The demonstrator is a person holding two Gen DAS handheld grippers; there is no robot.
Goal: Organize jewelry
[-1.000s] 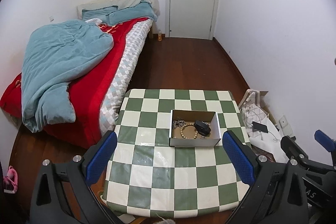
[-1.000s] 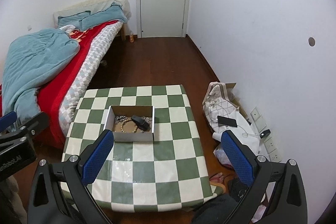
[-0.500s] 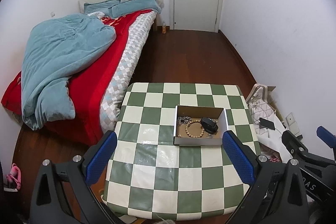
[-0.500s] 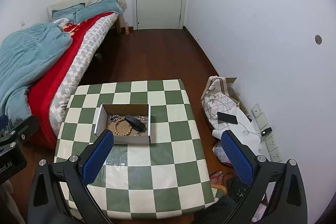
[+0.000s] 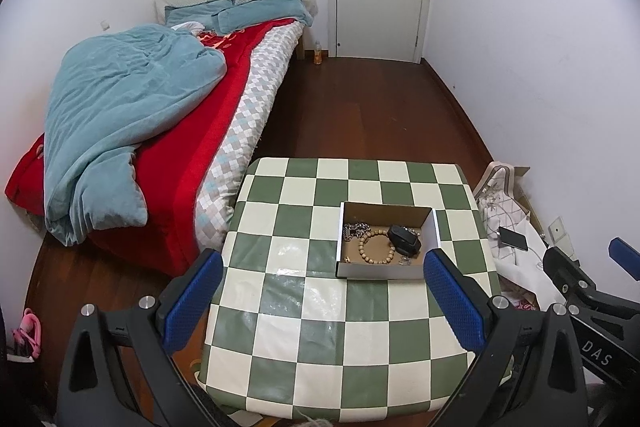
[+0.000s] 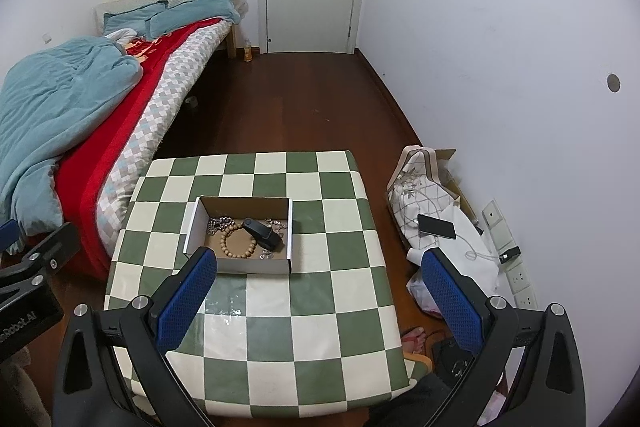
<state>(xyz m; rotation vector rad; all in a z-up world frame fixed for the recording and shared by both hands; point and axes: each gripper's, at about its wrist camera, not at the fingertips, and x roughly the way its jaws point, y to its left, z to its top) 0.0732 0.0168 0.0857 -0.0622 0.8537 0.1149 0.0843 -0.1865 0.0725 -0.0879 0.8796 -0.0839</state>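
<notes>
Left wrist view. We look down along our left tongs (image 5: 320,291), whose blue-padded fingers (image 5: 192,297) stand spread wide with nothing between them, hanging above the near part of the green-and-cream checkered bench (image 5: 304,339). On the bench's far right sits the shallow open cardboard box with white outer walls (image 5: 382,271). Inside it lie a loop of tan wooden beads (image 5: 370,247), a small heap of silver chain (image 5: 354,229) at the left wall, a black oblong object (image 5: 405,239) resting across the beads, and small silvery pieces (image 5: 406,259) near the front wall. All the jewelry we can see is thus gathered in the box, none lying loose on the bench; this would suit either pieces already collected there or a jumble awaiting sorting. At the right edge our other tool's black body bears the letters "DAS" (image 5: 597,351), apparently the end of a longer word.

Right wrist view. Our right tongs (image 6: 316,291) are likewise spread and hold nothing, raised over the bench's near half, presumably kept high to keep the whole box (image 6: 256,263) in sight. Its left finger partly overlaps the box's front corner in the picture. The beads (image 6: 236,241) and black object (image 6: 263,234) show again. At the left, the other tool reads "RobotAI" in part (image 6: 18,323). A dark phone (image 6: 437,226) lies on white cloth beside the bench.
</notes>
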